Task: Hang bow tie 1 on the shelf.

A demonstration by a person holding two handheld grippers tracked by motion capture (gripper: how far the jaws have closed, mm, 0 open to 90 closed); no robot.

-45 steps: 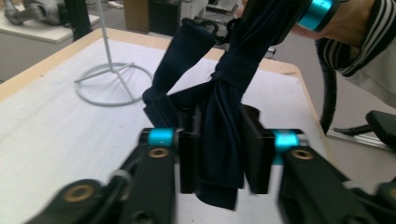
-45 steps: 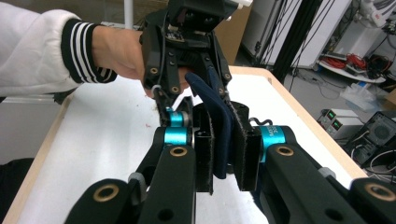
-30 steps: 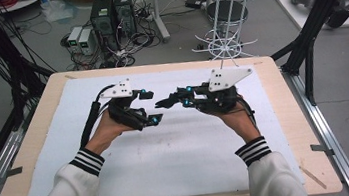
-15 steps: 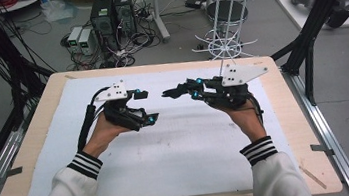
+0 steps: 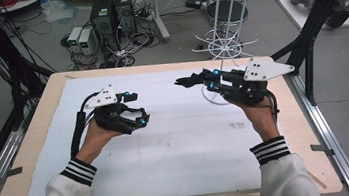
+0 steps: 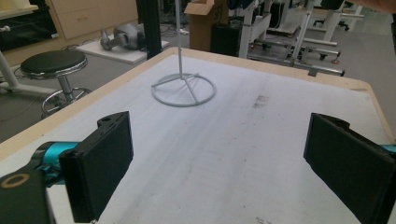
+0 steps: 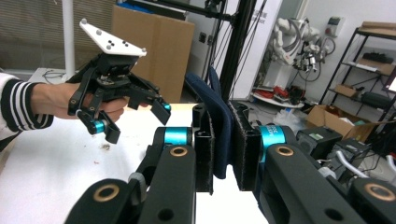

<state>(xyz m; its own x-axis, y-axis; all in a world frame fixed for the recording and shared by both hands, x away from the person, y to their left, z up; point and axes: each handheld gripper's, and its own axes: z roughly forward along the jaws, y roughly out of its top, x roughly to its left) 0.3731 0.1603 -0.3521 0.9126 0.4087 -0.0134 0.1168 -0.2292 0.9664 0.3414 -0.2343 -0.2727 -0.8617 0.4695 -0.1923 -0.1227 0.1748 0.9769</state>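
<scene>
My right gripper (image 5: 199,81) is shut on a dark navy piece of cloth (image 5: 184,82), held above the white mat (image 5: 178,148); in the right gripper view the cloth (image 7: 219,107) is pinched between both pads and sticks up past them. The hand holding it hovers beside the pole of a white wire rack (image 5: 225,1). The rack's ring base (image 6: 181,74) rests on the mat at the far right. My left gripper (image 5: 140,116) hangs over the left half of the mat, open and with nothing between its pads (image 6: 100,163). The left gripper (image 7: 137,122) faces the right one.
Black frame struts (image 5: 314,25) rise past the table's right corner and along its left side. Computers and cables (image 5: 112,15) lie on the floor beyond the far edge, and a stool (image 6: 53,63) stands off the table near the rack.
The right gripper has carried the cloth to the right and farther back, close to the rack's pole. The left gripper has drifted a little left and nearer.
</scene>
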